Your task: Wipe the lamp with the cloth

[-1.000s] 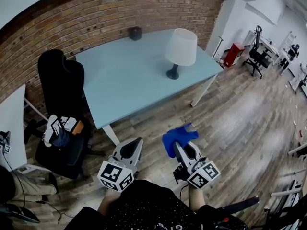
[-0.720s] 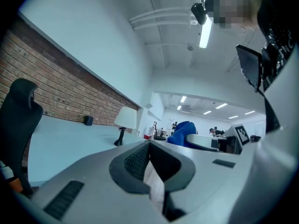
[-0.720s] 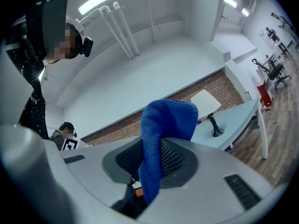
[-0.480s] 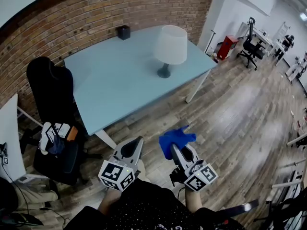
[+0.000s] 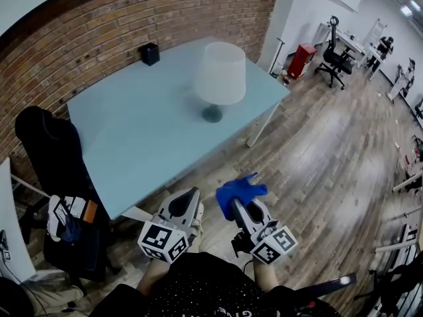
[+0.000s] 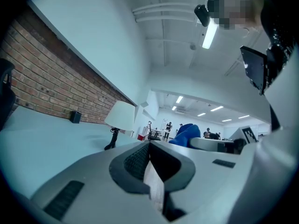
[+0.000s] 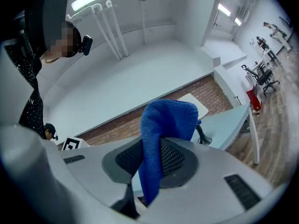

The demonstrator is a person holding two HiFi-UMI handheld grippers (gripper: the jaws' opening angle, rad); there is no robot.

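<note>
A lamp [image 5: 220, 72] with a white shade and a dark foot stands upright on the pale blue table [image 5: 139, 131], near its right end. Both grippers are low in the head view, over the wooden floor and short of the table's front edge. My right gripper [image 5: 238, 205] is shut on a blue cloth [image 5: 236, 193], which bunches up above its jaws. In the right gripper view the cloth [image 7: 161, 125] hides most of the lamp [image 7: 200, 107]. My left gripper [image 5: 190, 200] is shut with nothing in it. The left gripper view shows the lamp [image 6: 119, 119] ahead on the table.
A small black box [image 5: 150, 53] sits at the table's back edge by the brick wall [image 5: 99, 25]. A black office chair [image 5: 46, 144] with loose items [image 5: 69, 216] on its seat stands left. White table legs [image 5: 261, 125] reach the floor; a red bin [image 5: 299, 59] and further chairs are far right.
The table and lamp have drifted left and come nearer in the head view. Both grippers keep their places in the view, and the cloth stays in the right one.
</note>
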